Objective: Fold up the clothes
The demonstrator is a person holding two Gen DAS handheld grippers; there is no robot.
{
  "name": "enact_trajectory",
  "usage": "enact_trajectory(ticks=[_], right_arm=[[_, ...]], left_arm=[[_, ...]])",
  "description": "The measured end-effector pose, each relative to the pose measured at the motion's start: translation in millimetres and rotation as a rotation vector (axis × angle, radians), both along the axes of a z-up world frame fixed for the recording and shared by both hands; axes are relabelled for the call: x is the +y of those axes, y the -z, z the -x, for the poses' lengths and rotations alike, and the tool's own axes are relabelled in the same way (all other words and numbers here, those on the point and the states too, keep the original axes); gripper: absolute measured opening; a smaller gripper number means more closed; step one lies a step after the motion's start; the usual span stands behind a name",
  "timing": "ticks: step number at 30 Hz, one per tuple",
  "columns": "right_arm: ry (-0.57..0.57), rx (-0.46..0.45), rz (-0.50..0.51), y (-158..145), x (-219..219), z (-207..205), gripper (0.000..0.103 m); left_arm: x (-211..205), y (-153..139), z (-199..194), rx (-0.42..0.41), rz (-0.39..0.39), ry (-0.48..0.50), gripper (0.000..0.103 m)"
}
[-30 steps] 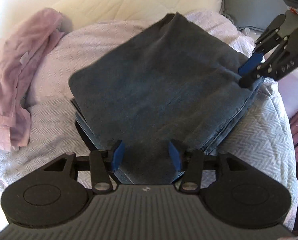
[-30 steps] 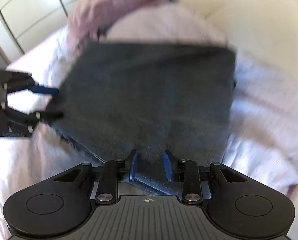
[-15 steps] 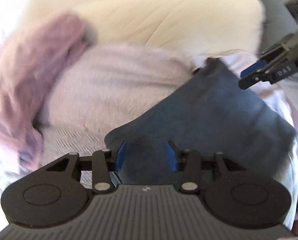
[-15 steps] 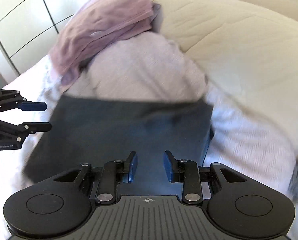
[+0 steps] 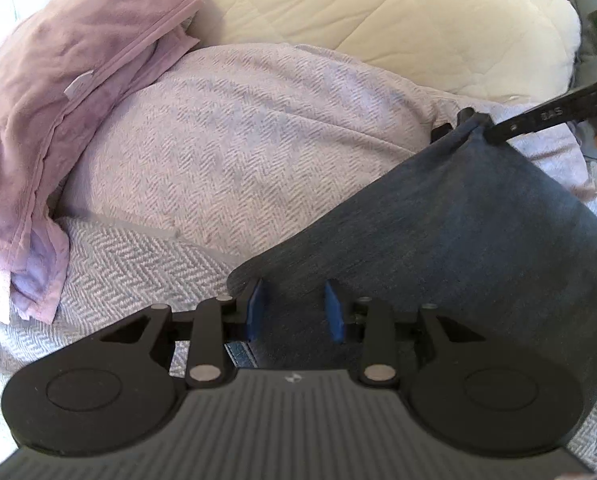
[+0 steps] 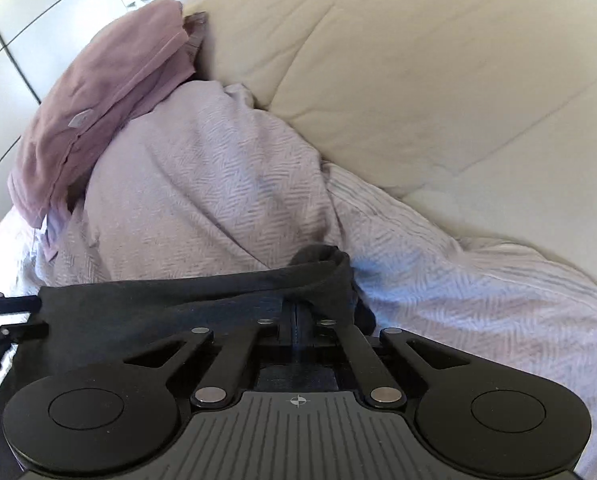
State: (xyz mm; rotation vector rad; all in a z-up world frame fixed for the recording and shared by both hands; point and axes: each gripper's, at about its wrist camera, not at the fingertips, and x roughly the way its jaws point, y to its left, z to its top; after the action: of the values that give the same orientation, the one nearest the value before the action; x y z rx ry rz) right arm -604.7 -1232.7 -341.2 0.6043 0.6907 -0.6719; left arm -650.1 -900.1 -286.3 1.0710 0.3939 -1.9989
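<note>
Dark blue-grey folded garment (image 5: 478, 240) lies on herringbone blanket (image 5: 226, 152) w/ bare blanket free ahead, mauve top (image 5: 62, 92) heaped far left, cream quilted duvet (image 6: 438, 80) behind. R gripper (image 6: 297, 320) is clamped on garment's bunched corner; L gripper (image 5: 294, 310) has blue pads (image 5: 254, 308) spread over near edge. Garment's lower part hidden under tool bodies.

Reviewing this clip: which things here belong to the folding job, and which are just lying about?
In the job:
- dark blue garment
- right gripper, shut on its corner
- left gripper, open at its edge

Lying about:
- pink garment
- cream pillow
- herringbone blanket
</note>
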Motion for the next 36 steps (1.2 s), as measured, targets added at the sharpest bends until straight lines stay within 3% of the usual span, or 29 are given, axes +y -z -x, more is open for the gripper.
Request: enact_trajectory(ticks=[5, 10, 12, 13, 14, 17, 21, 23, 25, 27, 32, 34, 36], right_arm=[[0.006, -0.005, 0.01, -13.0, 2.5, 0.9, 0.0], [-0.003, 0.023, -0.045, -2.0, 14.4, 6.9, 0.001], [-0.015, 0.017, -0.037, -11.2, 34.3, 13.9, 0.018], [-0.036, 0.007, -0.041, -15.9, 47.7, 18.3, 0.044], [-0.057, -0.002, -0.046, -20.2, 62.2, 23.4, 0.057], [-0.088, -0.027, -0.057, -29.9, 106.5, 40.3, 0.057], [-0.074, -0.029, -0.084, -25.5, 157.5, 59.6, 0.057], [-0.066, -0.017, -0.1, -11.3, 171.1, 64.2, 0.057], [-0.071, 0.003, -0.09, 0.7, 177.4, 63.4, 0.057], [-0.063, 0.012, -0.078, -2.5, 179.6, 61.6, 0.057], [0.033, -0.034, -0.107, -27.5, 194.8, 76.7, 0.057], [0.071, -0.046, -0.126, -31.9, 208.0, 85.8, 0.058], [0.105, -0.051, -0.16, -32.1, 227.5, 93.8, 0.058]], left_arm=[[-6.4, 6.7, -3.0, 0.021, -0.013, -0.042, 0.035], [9.9, -11.9, -10.3, 0.028, 0.001, -0.039, 0.034], [24.2, -27.0, -21.5, 0.04, 0.002, -0.042, 0.031], [31.4, -34.6, -27.1, 0.046, 0.003, -0.044, 0.031], [39.9, -42.5, -33.3, 0.055, 0.003, -0.043, 0.03], [81.9, -60.5, -50.7, 0.098, -0.028, 0.02, 0.03], [121.5, -31.4, -47.3, 0.009, -0.095, 0.108, 0.033], [122.4, -10.6, -47.6, -0.009, -0.13, 0.091, 0.043], [123.6, 4.6, -48.9, -0.048, -0.169, 0.071, 0.039], [138.0, -5.4, -53.4, -0.03, -0.154, 0.048, 0.029], [174.1, -30.3, -64.7, 0.017, -0.118, -0.011, 0.03], [188.5, -40.3, -69.2, 0.036, -0.103, -0.034, 0.038], [202.9, -50.2, -73.7, 0.055, -0.089, -0.058, 0.053]])
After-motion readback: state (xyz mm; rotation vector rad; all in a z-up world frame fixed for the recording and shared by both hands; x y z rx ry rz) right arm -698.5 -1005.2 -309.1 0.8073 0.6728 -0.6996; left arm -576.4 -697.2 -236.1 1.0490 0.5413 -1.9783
